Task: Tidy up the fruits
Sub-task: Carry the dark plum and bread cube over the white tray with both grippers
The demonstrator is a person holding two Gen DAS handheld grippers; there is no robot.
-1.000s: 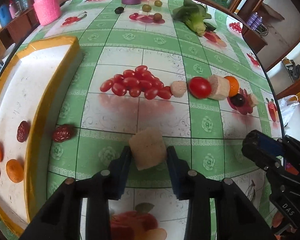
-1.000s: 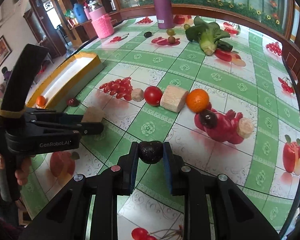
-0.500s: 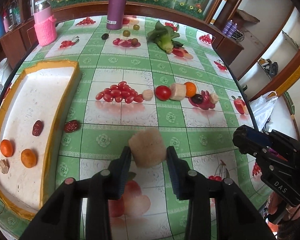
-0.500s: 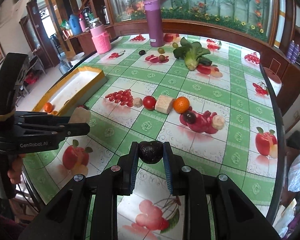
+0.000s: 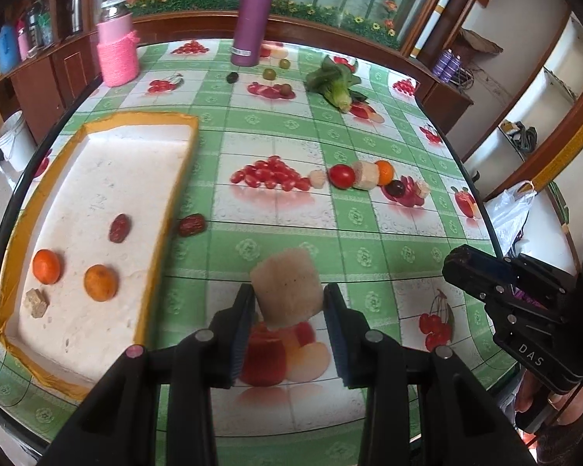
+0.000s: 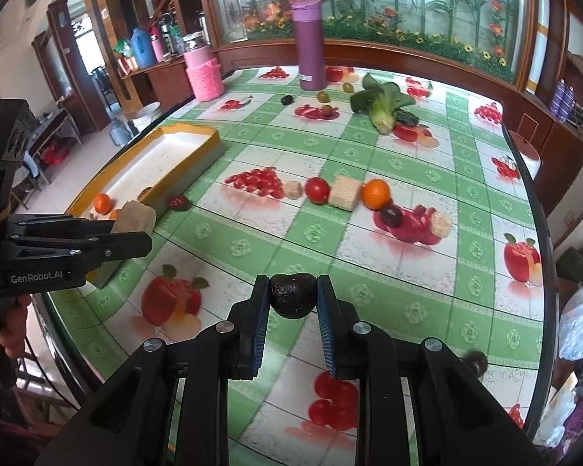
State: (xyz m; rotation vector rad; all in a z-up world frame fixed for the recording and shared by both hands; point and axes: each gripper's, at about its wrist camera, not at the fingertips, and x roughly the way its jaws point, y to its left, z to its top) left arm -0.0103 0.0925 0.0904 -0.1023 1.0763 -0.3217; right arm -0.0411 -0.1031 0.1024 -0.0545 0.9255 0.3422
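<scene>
Beige cube [image 5: 286,286]: clamped between my left tongs [image 5: 288,303], held above the cloth, right of the tray's near end.
Dark fruit [image 6: 294,295]: pinched in my right tongs [image 6: 294,301], held over the cloth's near part.
Left tongs: narrow, both pads pressed on the cube.
Right tongs: narrow, both pads against the dark fruit.
Tray [image 5: 175,190]: yellow-rimmed, white inside, on the table's left side.
In tray: two oranges [image 5: 47,266], one date [image 5: 119,228], a small beige chunk [image 5: 36,303] near the front corner.
Second date [image 5: 191,225]: on the cloth, just beside the tray's right wall.
Middle row: heap of cherry tomatoes [image 5: 270,173], then a pale ball [image 5: 317,178], a tomato [image 5: 341,176], another cube [image 5: 366,175], an orange [image 5: 384,172], a dark plum [image 5: 397,188], a pale piece [image 5: 422,190].
Far end: purple flask [image 5: 251,18], pink jar [image 5: 117,54], greens [image 5: 336,84], a few small olives [image 5: 269,73].
Cloth [image 5: 369,233]: green and white check with fruit prints.
Near right edge: one small dark fruit [image 6: 475,362], blurred.
</scene>
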